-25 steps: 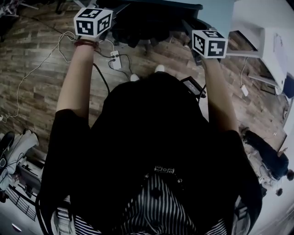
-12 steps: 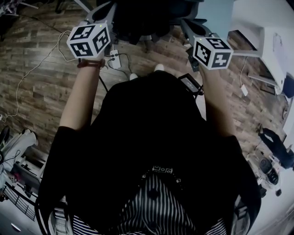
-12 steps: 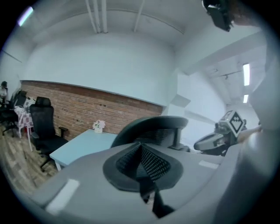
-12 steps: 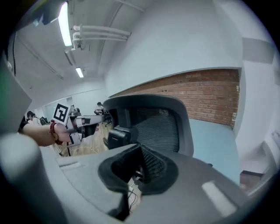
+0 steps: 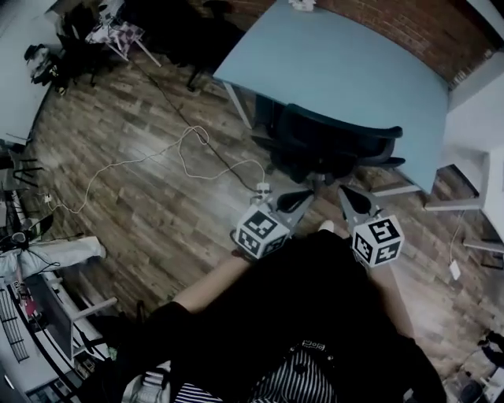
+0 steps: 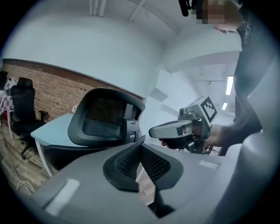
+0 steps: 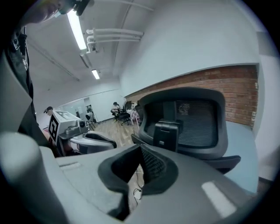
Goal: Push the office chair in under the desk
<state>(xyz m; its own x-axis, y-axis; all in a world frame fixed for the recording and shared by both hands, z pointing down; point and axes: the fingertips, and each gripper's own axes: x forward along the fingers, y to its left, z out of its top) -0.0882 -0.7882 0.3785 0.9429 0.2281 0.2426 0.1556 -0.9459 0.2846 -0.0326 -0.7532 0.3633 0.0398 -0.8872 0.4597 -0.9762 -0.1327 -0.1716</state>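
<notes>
Pointing side by side at the office chair (image 5: 335, 142), the left gripper (image 6: 140, 148) and right gripper (image 7: 141, 149) both have their fingers pressed together on nothing; the left's have just closed. The chair's mesh back stands just beyond the 2 pairs of fingertips, untouched, with the pale blue desk (image 5: 354, 71) behind it.

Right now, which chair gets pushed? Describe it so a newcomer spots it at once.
Start at the pale blue desk in front of the brick wall. The chair stands at its near edge, backrest turned away from the desk. Unlike the black chair off to the side, it has a mesh back in a broad curved frame.
</notes>
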